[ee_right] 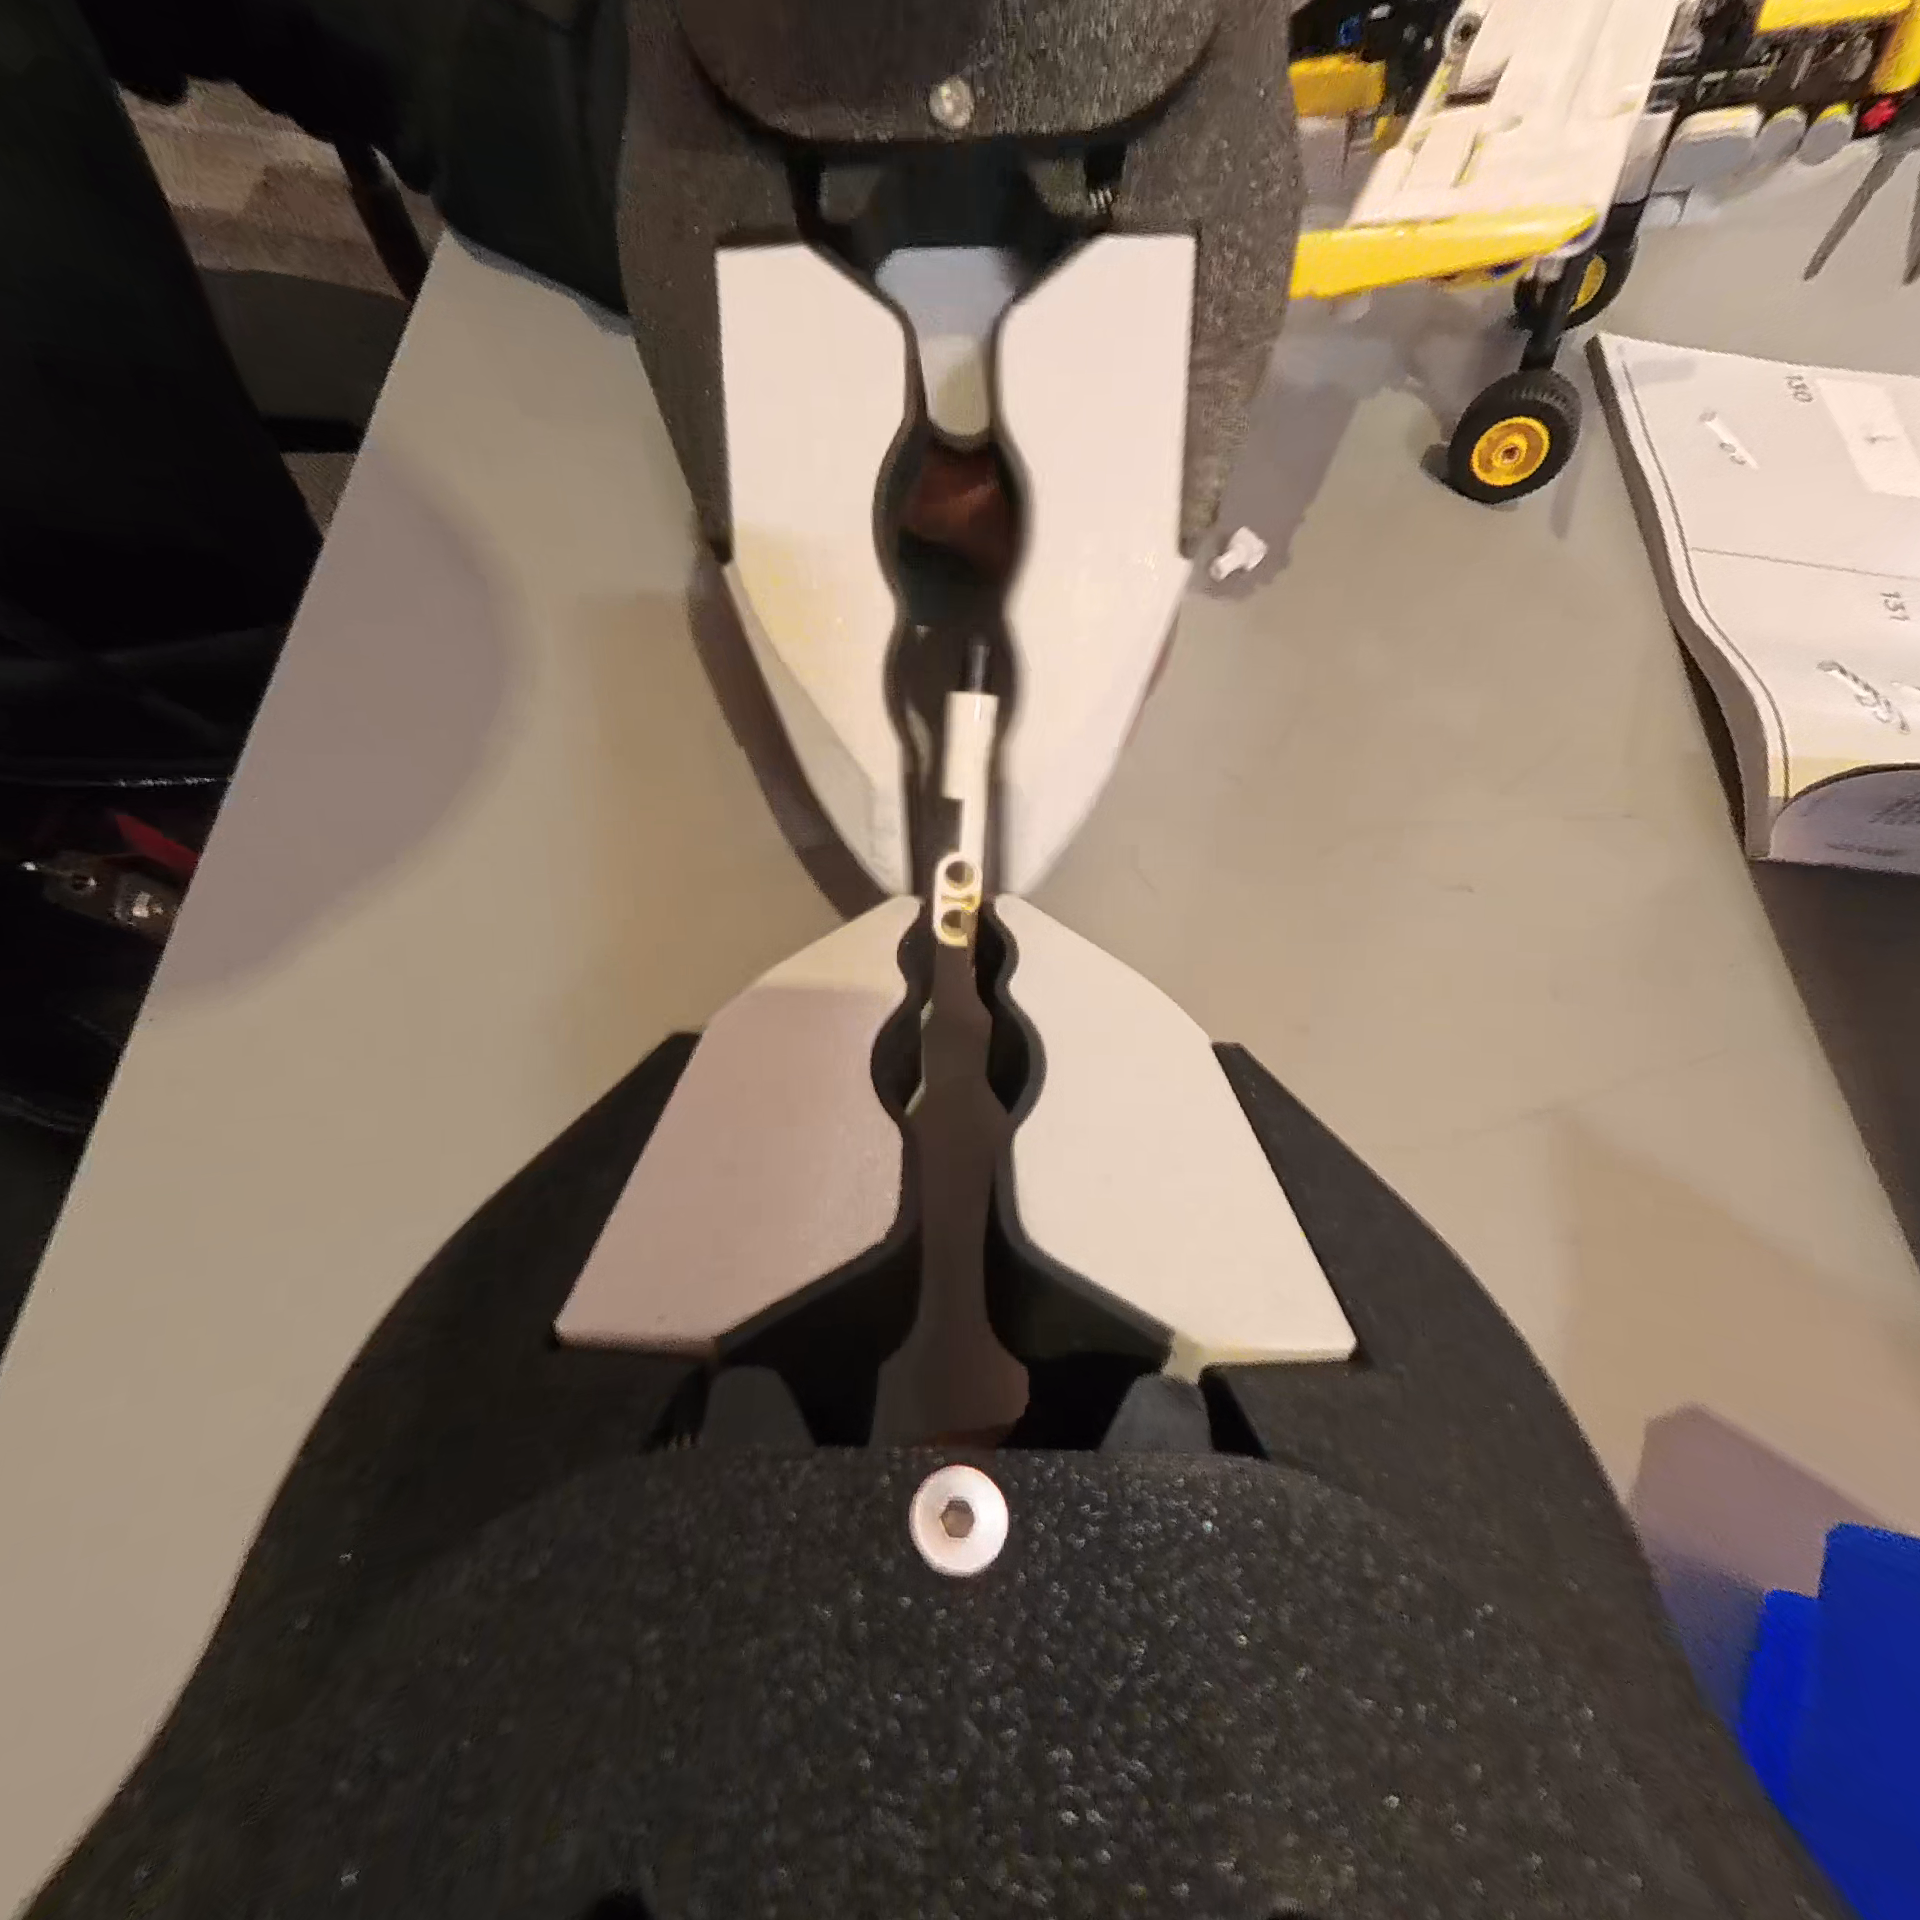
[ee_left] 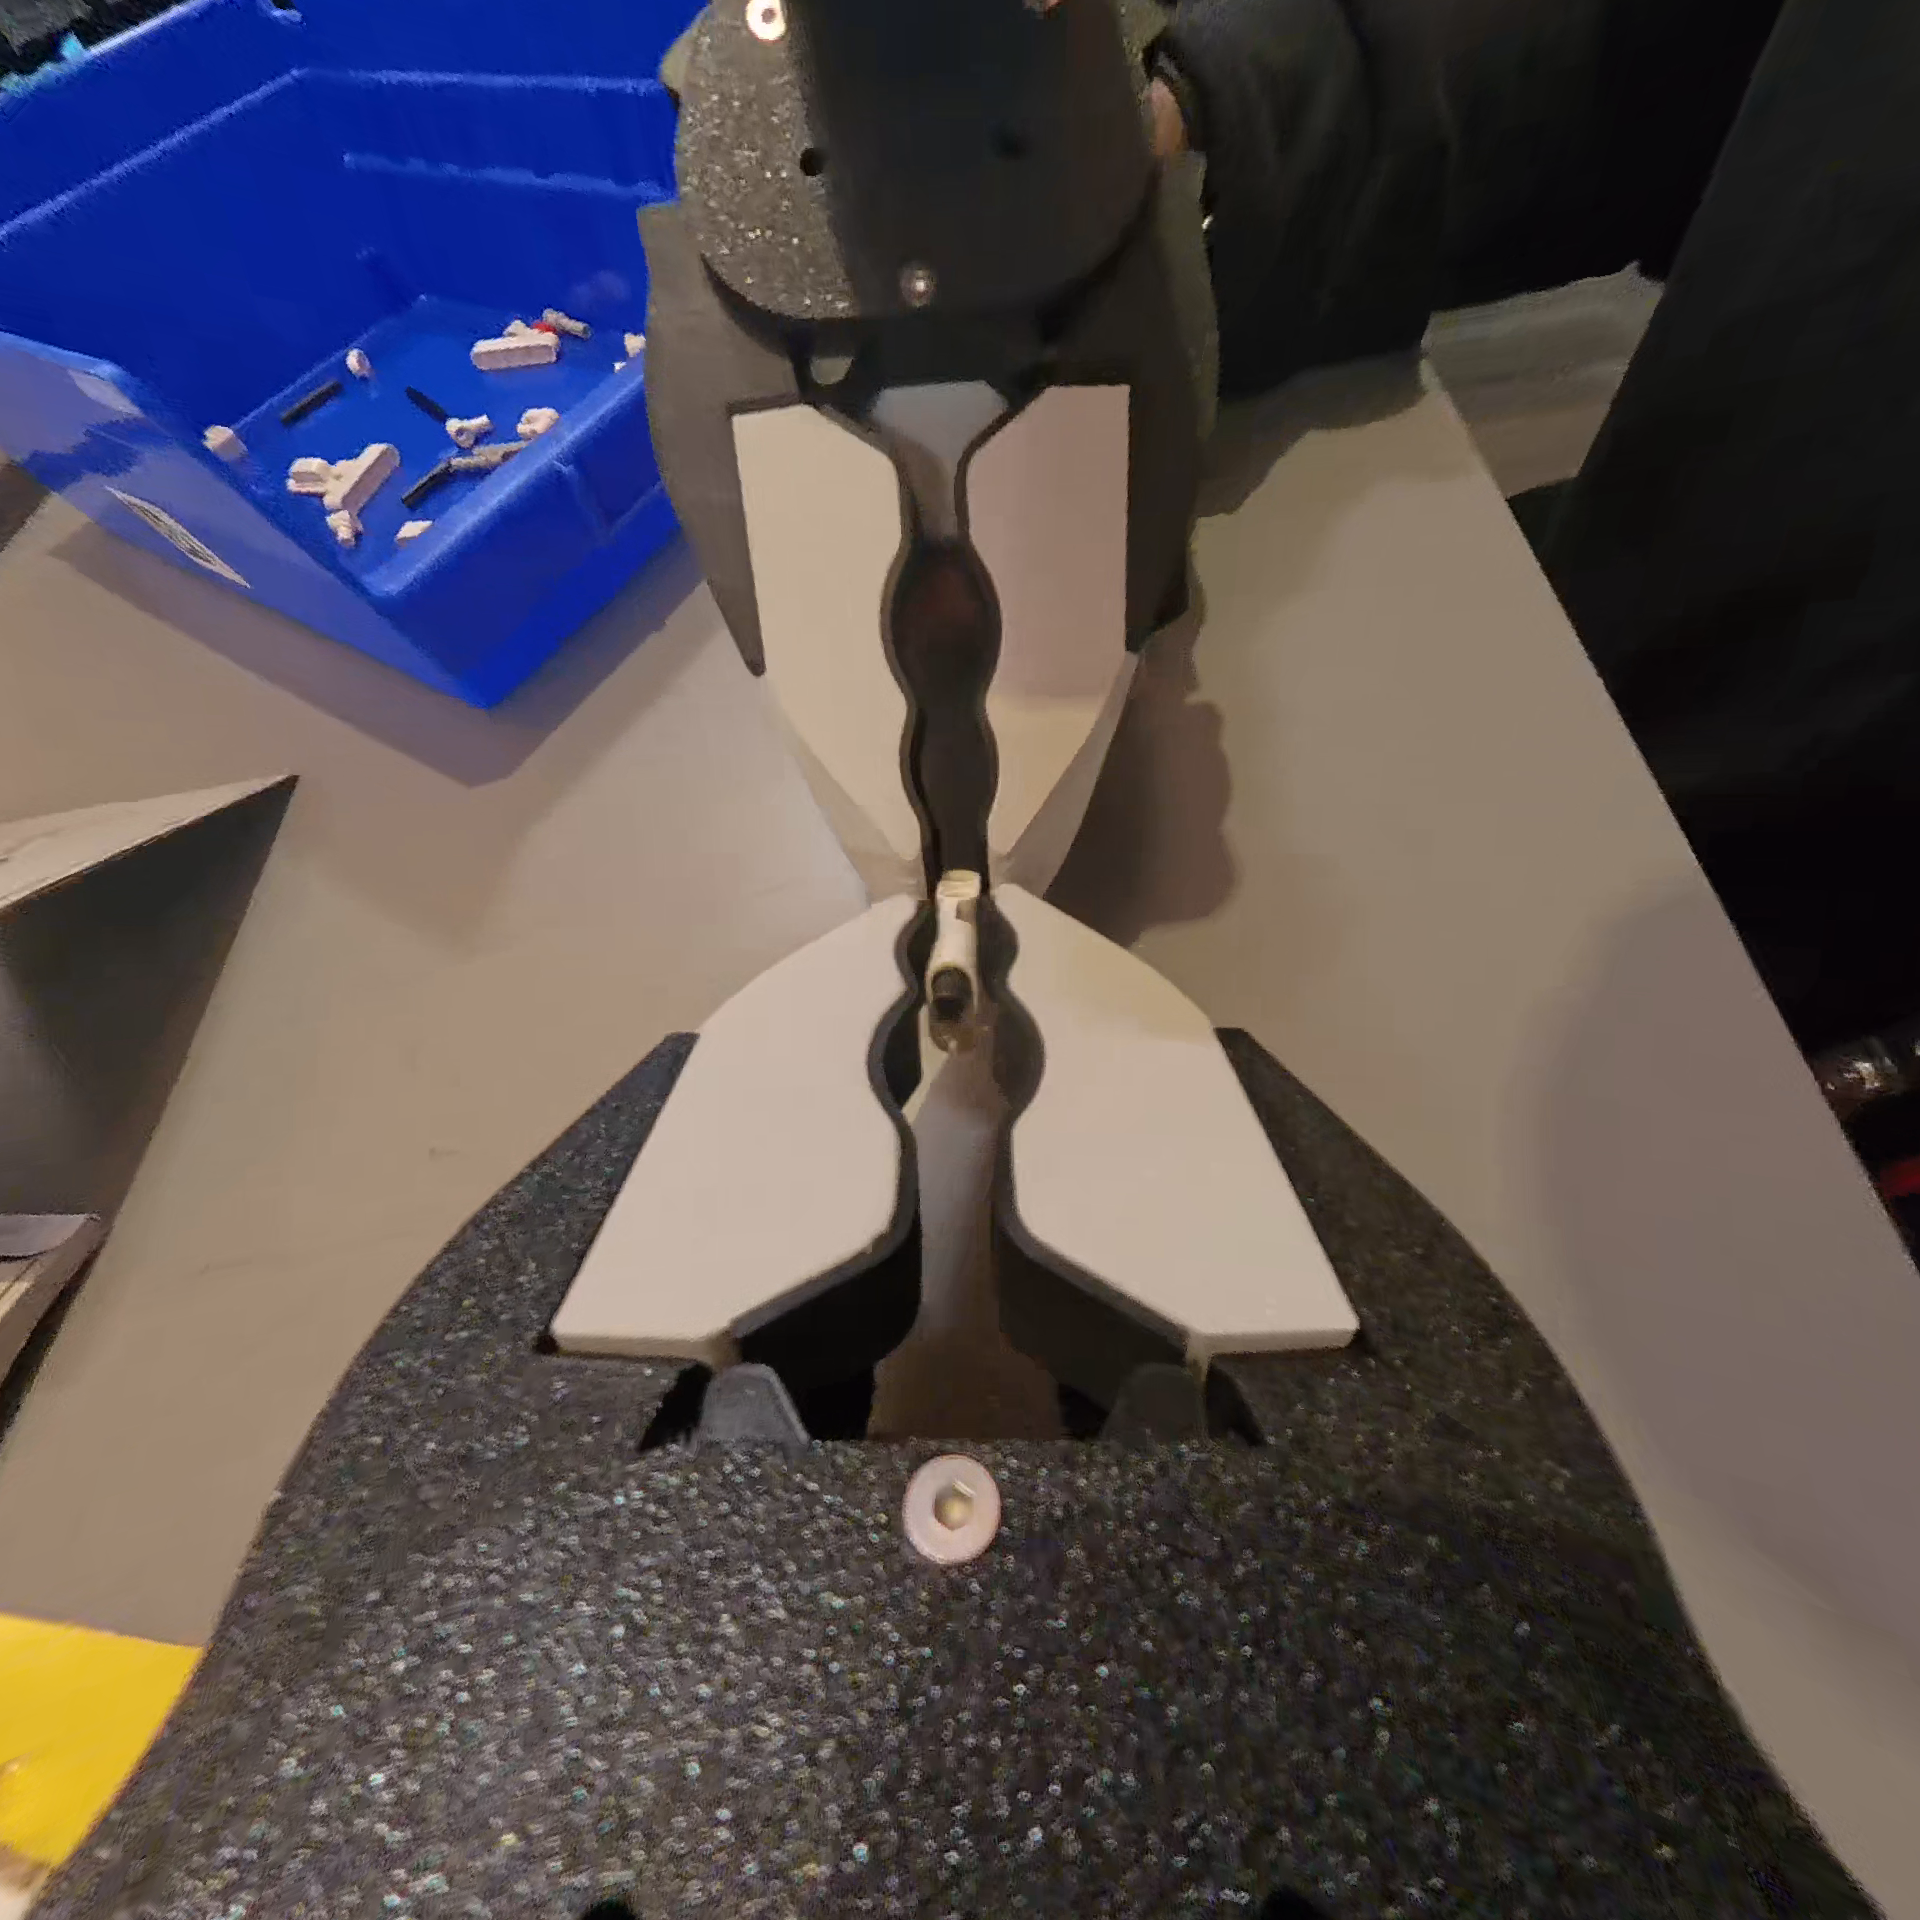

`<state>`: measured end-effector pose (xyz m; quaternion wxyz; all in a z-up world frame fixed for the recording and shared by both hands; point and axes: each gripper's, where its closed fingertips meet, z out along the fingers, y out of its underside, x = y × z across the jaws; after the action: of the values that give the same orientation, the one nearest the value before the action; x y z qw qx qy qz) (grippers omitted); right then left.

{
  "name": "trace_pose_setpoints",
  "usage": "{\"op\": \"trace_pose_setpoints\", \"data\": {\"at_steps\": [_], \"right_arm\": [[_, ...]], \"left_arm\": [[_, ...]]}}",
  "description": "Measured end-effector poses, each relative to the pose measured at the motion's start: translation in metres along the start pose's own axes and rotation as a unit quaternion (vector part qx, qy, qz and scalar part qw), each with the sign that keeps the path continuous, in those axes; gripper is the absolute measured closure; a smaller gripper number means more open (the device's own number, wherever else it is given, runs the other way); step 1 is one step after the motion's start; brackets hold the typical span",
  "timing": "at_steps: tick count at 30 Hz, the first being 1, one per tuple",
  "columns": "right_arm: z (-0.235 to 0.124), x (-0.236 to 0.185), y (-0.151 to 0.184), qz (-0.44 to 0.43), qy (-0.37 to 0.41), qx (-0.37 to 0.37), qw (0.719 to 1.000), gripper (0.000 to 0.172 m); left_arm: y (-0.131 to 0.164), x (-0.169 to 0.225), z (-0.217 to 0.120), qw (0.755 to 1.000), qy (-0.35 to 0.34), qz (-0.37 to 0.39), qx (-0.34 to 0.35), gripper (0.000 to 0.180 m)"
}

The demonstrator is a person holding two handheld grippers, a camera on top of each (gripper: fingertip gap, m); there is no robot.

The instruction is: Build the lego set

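Note:
My two grippers face each other tip to tip over the grey table [ee_left: 1403,831]. My left gripper [ee_left: 954,935] is shut on a small white tube-shaped connector [ee_left: 954,951] with a black pin in its near end. The same connector shows in the right wrist view [ee_right: 975,743], between the left gripper's fingers [ee_right: 810,582]. My right gripper [ee_right: 958,914] is shut at its very tips on a small white two-hole piece [ee_right: 956,896] that meets the end of the connector. I cannot tell whether the two parts are joined. In the left wrist view the right gripper [ee_left: 956,868] comes in from the top.
A blue bin [ee_left: 540,582] at the back left holds several small white and black parts. A yellow and white wheeled model [ee_right: 1507,436], an open booklet [ee_right: 1787,582] and a loose white piece [ee_right: 1236,561] lie on the table. A dark sleeve [ee_left: 1351,156] is behind the right gripper. The tips of both grippers are at nearly the same place.

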<state>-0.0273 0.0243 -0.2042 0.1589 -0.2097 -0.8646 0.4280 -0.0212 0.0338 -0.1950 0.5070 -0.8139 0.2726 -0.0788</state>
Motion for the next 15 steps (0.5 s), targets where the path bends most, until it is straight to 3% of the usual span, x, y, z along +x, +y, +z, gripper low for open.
{"op": "trace_pose_setpoints", "data": {"at_steps": [8, 15], "right_arm": [[-0.008, 0.008, -0.002, 0.018, 0.007, 0.030, 0.999, 0.156], [-0.014, 0.006, -0.014, 0.000, 0.009, 0.065, 0.998, 0.170]], "left_arm": [[-0.018, -0.007, -0.012, 0.996, 0.007, -0.053, 0.075, 0.173], [-0.020, -0.005, -0.011, 0.995, 0.008, -0.049, 0.082, 0.173]]}}
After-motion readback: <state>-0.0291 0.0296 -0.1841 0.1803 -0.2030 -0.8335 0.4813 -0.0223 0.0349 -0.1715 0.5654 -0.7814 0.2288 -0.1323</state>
